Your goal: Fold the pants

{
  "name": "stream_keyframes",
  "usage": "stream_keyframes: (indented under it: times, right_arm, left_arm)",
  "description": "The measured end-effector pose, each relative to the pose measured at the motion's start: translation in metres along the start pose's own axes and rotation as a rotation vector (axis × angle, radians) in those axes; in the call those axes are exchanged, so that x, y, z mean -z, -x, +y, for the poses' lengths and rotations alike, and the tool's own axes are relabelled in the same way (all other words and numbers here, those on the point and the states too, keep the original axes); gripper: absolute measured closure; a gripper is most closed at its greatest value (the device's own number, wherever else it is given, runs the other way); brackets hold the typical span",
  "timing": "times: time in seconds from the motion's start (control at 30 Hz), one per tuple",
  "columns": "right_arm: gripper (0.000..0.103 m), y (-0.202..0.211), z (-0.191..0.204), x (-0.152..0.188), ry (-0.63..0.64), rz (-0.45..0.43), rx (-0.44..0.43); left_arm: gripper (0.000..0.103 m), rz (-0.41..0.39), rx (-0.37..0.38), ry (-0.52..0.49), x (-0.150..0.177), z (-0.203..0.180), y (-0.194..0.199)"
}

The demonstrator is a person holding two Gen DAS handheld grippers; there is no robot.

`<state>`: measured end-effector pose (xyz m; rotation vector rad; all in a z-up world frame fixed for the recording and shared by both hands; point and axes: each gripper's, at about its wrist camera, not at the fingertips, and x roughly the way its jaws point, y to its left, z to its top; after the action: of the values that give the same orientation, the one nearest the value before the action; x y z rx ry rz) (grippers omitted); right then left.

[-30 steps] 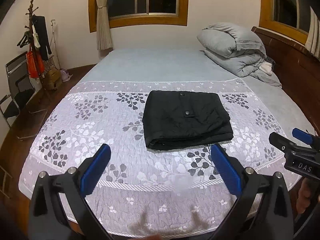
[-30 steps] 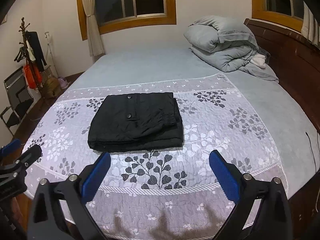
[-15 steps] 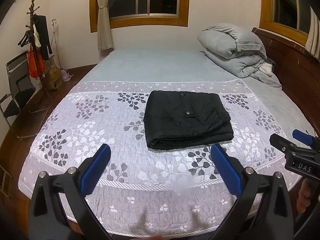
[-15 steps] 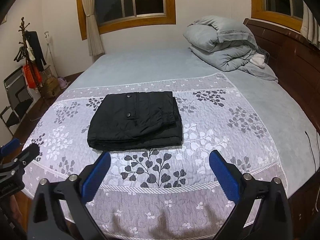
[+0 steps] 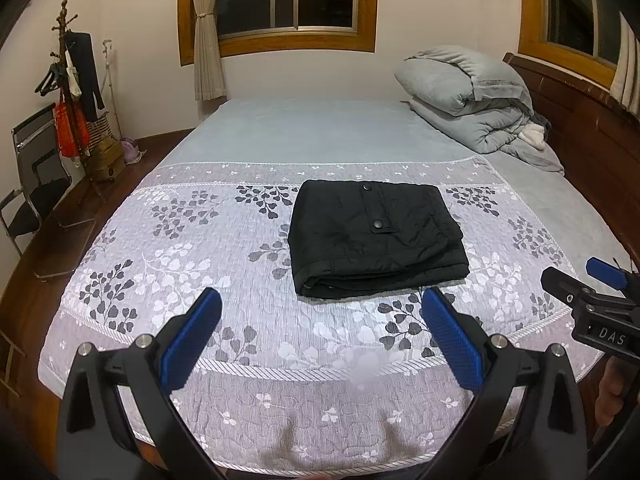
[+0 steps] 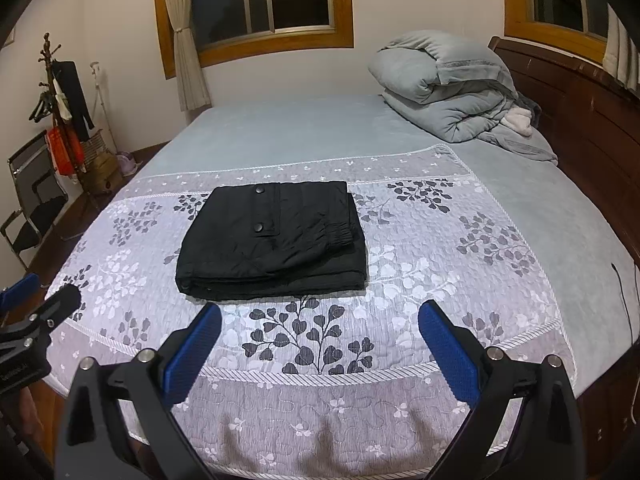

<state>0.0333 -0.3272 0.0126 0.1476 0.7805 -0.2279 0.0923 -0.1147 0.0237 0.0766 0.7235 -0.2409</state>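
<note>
Black pants lie folded into a neat rectangle on the floral bedspread, with two snap buttons on top. They also show in the right wrist view. My left gripper is open and empty, held back near the bed's front edge, apart from the pants. My right gripper is open and empty too, just in front of the pants. The right gripper also shows at the right edge of the left wrist view, and the left gripper shows at the left edge of the right wrist view.
A folded grey duvet lies at the bed's far right by the wooden headboard. A coat stand and a folding chair stand on the floor at the left. A dark cable lies at the bed's right edge.
Both grippers have drifted slightly; the pants sit in the same folded shape on the bed. Nothing was taken hold of or let go.
</note>
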Motion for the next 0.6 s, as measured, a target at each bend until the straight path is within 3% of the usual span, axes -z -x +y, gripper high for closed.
stream_keyframes:
  times: [0.6]
  right_arm:
    - [0.004, 0.0000, 0.0000, 0.0001, 0.004, 0.002, -0.005]
  left_arm:
    - [0.003, 0.009, -0.008, -0.004, 0.0038, -0.0002, -0.0033]
